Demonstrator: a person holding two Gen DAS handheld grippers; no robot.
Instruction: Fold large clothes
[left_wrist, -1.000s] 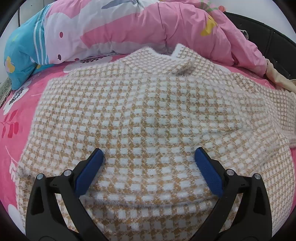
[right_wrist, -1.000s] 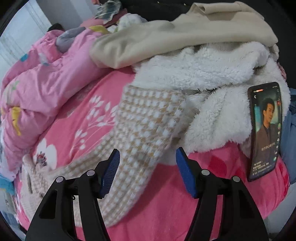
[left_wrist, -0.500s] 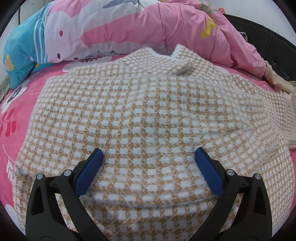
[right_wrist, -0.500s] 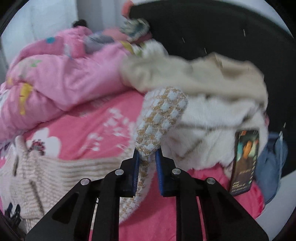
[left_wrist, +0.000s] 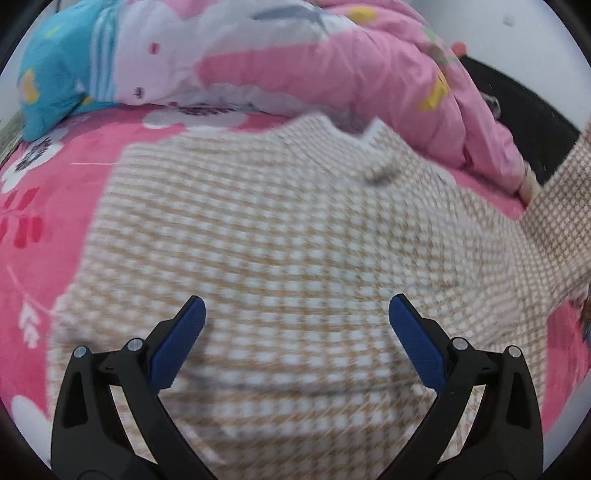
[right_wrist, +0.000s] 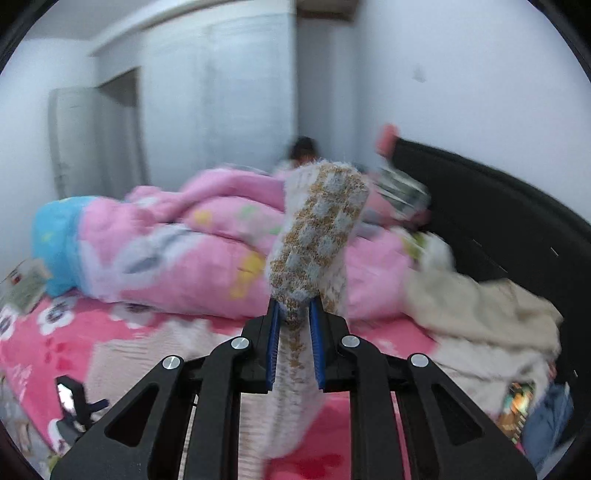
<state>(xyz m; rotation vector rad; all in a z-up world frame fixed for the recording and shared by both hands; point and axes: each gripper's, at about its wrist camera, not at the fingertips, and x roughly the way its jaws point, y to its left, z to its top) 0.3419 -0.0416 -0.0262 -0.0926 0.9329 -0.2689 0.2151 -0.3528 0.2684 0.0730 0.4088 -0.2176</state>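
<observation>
Left wrist view: While the checked sweater (left_wrist: 280, 236) lies spread flat over the pink bed sheet (left_wrist: 48, 206), filling the middle of the frame, the left claw (left_wrist: 295, 325) hangs above its lower part with both blue pads spread wide and nothing between them.
Why so: I judge it waits there, free to pin or smooth the body cloth once the sleeve comes over.
Sleeve, right edge: a checked band rises off the bed at the right of the frame (left_wrist: 565, 206), pulled taut and upward.
Quilt: the bunched pink quilt (left_wrist: 369, 74) sits along the top, beyond the collar, out of the fold's way.

Right wrist view: the right claw (right_wrist: 295, 332), bottom centre, has its pads pressed onto the sleeve cuff (right_wrist: 317, 236); its jaws have just been closing on it, and the cuff end sticks up above them.
Why so: gripping near the end lets the whole sleeve be carried across the body, I think.
Clothes heap: cream and white garments (right_wrist: 487, 314) lie piled at the right, against the dark headboard (right_wrist: 498, 206).
Blur: this frame is smeared, so finer detail is unclear.
</observation>
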